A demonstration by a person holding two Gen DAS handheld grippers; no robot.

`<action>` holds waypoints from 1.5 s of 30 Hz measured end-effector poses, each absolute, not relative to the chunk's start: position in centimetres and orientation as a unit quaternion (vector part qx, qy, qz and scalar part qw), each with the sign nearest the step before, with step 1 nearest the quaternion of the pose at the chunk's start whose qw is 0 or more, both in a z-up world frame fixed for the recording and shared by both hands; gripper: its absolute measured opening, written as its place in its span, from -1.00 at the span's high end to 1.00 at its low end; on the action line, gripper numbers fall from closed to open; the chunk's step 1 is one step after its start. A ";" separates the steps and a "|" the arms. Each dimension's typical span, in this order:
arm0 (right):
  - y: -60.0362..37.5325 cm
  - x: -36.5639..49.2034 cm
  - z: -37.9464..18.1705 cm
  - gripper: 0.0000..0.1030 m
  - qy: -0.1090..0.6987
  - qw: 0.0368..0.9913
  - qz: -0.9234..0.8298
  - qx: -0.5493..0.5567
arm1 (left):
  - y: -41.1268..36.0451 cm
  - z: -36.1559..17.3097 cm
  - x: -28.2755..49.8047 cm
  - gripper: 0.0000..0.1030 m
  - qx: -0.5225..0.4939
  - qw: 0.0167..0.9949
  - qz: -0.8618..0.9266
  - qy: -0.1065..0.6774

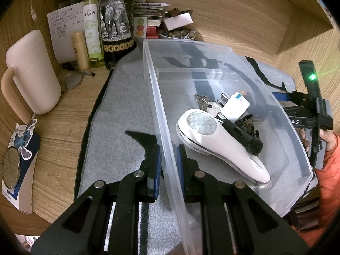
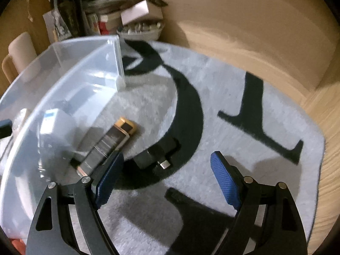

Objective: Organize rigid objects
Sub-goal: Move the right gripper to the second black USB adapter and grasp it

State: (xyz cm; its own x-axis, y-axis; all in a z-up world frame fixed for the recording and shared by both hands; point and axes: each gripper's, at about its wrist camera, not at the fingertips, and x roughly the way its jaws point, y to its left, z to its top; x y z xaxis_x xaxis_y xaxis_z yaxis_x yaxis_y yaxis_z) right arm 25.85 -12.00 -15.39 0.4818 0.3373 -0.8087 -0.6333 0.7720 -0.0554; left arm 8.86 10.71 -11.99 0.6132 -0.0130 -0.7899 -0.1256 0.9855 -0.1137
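Observation:
A clear plastic bin (image 1: 153, 89) sits on a grey mat (image 1: 123, 110). It holds a white handheld device (image 1: 218, 146), keys (image 1: 207, 104), a white plug (image 1: 235, 105) and a black item (image 1: 246, 138). My left gripper (image 1: 169, 155) is shut on the bin's left wall. My right gripper (image 2: 165, 174) is open and empty above the mat, beside the bin's wall (image 2: 80, 78). A gold and black lighter (image 2: 108, 146) and a small black adapter (image 2: 155, 155) lie on the mat in front of the right gripper. The right gripper also shows in the left wrist view (image 1: 284, 97).
A pink mug (image 1: 31, 74), a wine bottle (image 1: 115, 21), a green spray bottle (image 1: 92, 27), papers, boxes and a bowl of small items (image 1: 178, 34) crowd the back of the wooden desk. A round mirror (image 1: 10, 167) lies at the left. A wooden wall rises behind.

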 end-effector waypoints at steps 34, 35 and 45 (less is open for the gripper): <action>-11.1 20.8 -5.9 0.25 0.280 0.884 0.335 -0.165 | 10.8 -12.2 8.9 0.73 -0.080 0.894 0.031 0.439; -10.9 20.5 -5.6 0.25 0.274 0.885 0.338 -0.166 | 10.8 -12.2 8.9 0.73 -0.080 0.894 0.031 0.439; -8.5 17.8 -4.1 0.25 0.238 0.877 0.376 -0.180 | 10.8 -12.2 8.9 0.73 -0.080 0.894 0.031 0.439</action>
